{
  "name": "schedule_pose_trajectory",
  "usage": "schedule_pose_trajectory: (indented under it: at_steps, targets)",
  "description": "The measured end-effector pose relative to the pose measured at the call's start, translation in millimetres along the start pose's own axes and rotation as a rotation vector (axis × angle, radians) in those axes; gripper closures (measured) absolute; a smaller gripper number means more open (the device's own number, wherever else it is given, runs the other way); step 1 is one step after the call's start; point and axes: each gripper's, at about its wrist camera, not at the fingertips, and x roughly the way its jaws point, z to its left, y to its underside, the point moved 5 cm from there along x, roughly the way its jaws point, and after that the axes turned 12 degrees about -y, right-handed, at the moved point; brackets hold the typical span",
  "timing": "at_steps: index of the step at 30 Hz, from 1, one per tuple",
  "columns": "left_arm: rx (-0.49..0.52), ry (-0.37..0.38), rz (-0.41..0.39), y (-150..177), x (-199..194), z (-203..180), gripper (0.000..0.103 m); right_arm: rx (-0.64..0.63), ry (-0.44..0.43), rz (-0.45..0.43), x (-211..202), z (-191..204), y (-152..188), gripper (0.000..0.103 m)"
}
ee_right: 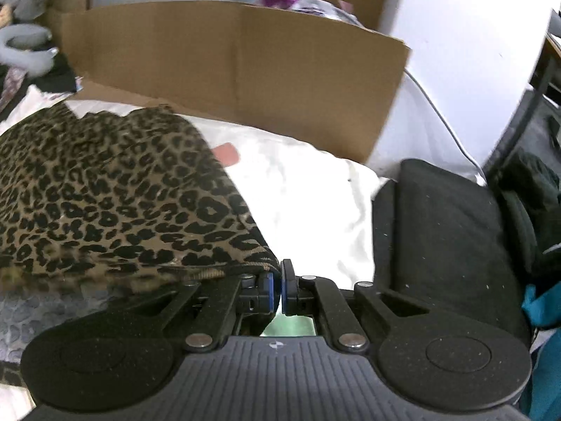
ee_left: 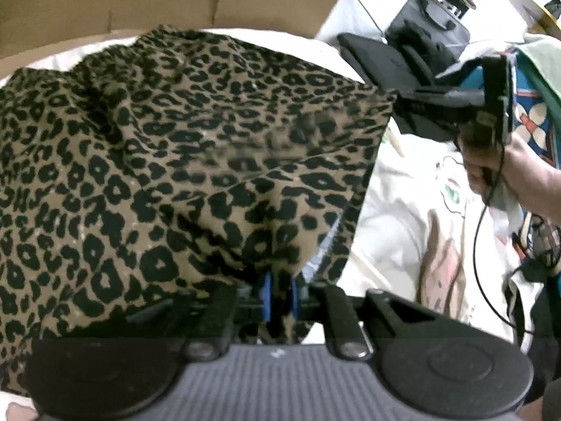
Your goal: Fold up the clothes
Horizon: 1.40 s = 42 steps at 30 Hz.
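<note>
A: Left gripper (ee_left: 280, 296): blue pads nearly together, pinched on a bunched fold of the leopard-print garment (ee_left: 182, 161). Right gripper (ee_right: 278, 289): pads closed tight, corner hem of the same garment caught at the tips, cloth trailing off toward nine o'clock.

B: Garment's place?

A: In the left wrist view, stretched from the pads up toward eleven o'clock, partly lifted, draped over the white bedding (ee_left: 389, 217). In the right wrist view, spread from nine to eleven o'clock over that bedding, edge running into the tips.

B: Advice for the fold?

A: Probably best to keep both pinches firm and level, hold the edge between them taut, then carry it over toward the far hem at twelve o'clock. Worth watching the right grip: only a thin corner held, likely to slip if tugged sideways. Better to lower together and release only once edges line up.

B: Counts?

A: Grippers, two. Leopard garment, one. Cardboard box (ee_right: 238, 66) at twelve o'clock, one. Black cushion (ee_right: 445, 238) at three o'clock, one. Person's hand (ee_left: 505, 172) at three o'clock in the left view, one, gripping the other tool, a black cable hanging below. Other clothes at the right rim: several, number unclear.
</note>
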Motion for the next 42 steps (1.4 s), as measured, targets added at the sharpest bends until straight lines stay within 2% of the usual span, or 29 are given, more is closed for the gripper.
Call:
schedule_pose_trajectory:
  at_steps: [2, 7, 14, 18, 19, 22, 26, 28, 30, 31, 32, 34, 38, 40, 41, 42]
  targets:
    - [-0.004, 0.029, 0.008, 2, -1, -1, 0.082, 0.018, -0.001, 0.006, 6, -5, 1, 0.101]
    - [-0.029, 0.078, 0.025, 4, -5, 0, 0.078, 0.031, -0.003, 0.041, 17, -18, 8, 0.1]
    - [-0.139, 0.068, 0.048, 7, -5, 23, 0.078, 0.057, -0.019, 0.104, 14, -32, 26, 0.094]
    - [-0.215, 0.072, 0.031, 0, -5, 33, 0.078, 0.115, 0.015, 0.125, 7, -45, 41, 0.094]
    - [-0.225, 0.075, 0.027, -3, -4, 32, 0.075, 0.144, 0.018, 0.125, 4, -49, 43, 0.094]
    - [-0.182, 0.074, 0.036, -3, 2, 19, 0.059, 0.239, -0.005, 0.095, -5, -60, 43, 0.093]
    - [-0.131, 0.069, 0.056, 7, 6, 3, 0.051, 0.347, -0.054, 0.046, -10, -68, 36, 0.085]
    - [-0.125, 0.063, 0.063, 13, 8, 0, 0.051, 0.4, -0.078, 0.02, -10, -71, 33, 0.07]
    - [-0.099, 0.045, 0.058, 16, 11, -2, 0.053, 0.434, -0.101, 0.004, -9, -69, 30, 0.054]
    - [-0.071, 0.026, 0.048, 17, 12, -3, 0.059, 0.449, -0.116, -0.001, -7, -68, 29, 0.053]
    - [-0.049, 0.003, 0.04, 17, 12, -2, 0.071, 0.448, -0.127, 0.002, -4, -66, 27, 0.053]
    - [-0.045, -0.022, 0.044, 18, 11, 1, 0.087, 0.434, -0.147, 0.017, 4, -59, 26, 0.053]
    - [-0.039, -0.064, 0.056, 20, 8, 4, 0.098, 0.405, -0.171, 0.104, 28, -50, 34, 0.053]
    - [-0.003, -0.085, 0.052, 21, 1, 0, 0.1, 0.419, -0.19, 0.131, 34, -50, 39, 0.061]
    - [0.015, -0.096, 0.051, 22, -2, -3, 0.1, 0.427, -0.204, 0.135, 35, -51, 40, 0.084]
    - [0.035, -0.1, 0.05, 22, -5, -6, 0.1, 0.42, -0.204, 0.138, 34, -51, 39, 0.096]
